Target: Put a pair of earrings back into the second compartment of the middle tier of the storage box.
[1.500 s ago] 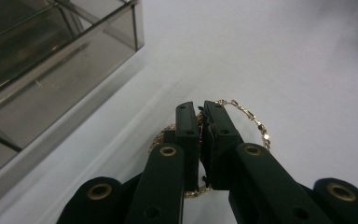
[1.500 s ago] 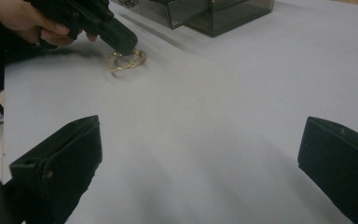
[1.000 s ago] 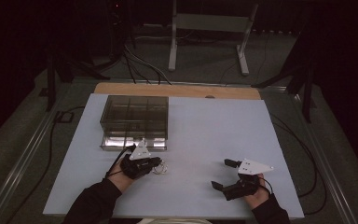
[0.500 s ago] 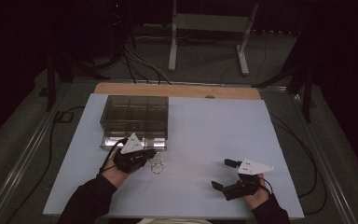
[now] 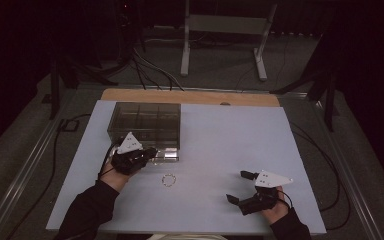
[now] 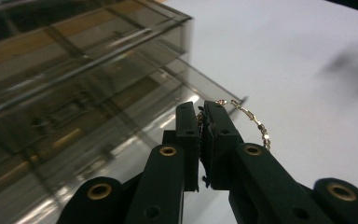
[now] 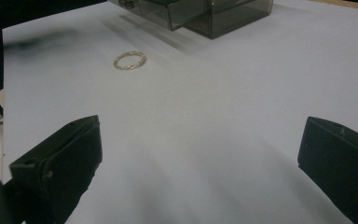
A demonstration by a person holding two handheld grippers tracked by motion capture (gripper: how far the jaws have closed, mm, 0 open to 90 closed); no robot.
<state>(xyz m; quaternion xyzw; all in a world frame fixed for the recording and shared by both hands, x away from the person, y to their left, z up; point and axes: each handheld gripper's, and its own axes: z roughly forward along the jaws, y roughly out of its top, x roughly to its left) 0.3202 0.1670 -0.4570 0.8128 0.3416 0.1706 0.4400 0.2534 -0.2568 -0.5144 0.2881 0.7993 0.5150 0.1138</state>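
My left gripper [image 5: 151, 152] is shut on a thin gold chain [image 6: 254, 122], which loops out to the right of the pinched jaws in the left gripper view [image 6: 201, 109]. It hovers just in front of the smoky clear drawer box [image 5: 145, 120], above its pulled-out bottom drawer [image 5: 166, 155]. A second gold bracelet [image 5: 169, 179] lies flat on the white table and also appears far left in the right gripper view as a gold bracelet [image 7: 129, 59]. My right gripper [image 5: 237, 186] rests near the front right, jaws wide open and empty [image 7: 200, 154].
The white table top [image 5: 230, 135] has a wooden strip [image 5: 190, 97] along its far edge. The box [image 6: 74, 70] has several compartments. Cables and a metal stand sit on the floor beyond the table.
My left gripper has moved up and away from me toward the box, carrying the chain. The other bracelet stays on the table. The right gripper has not moved.
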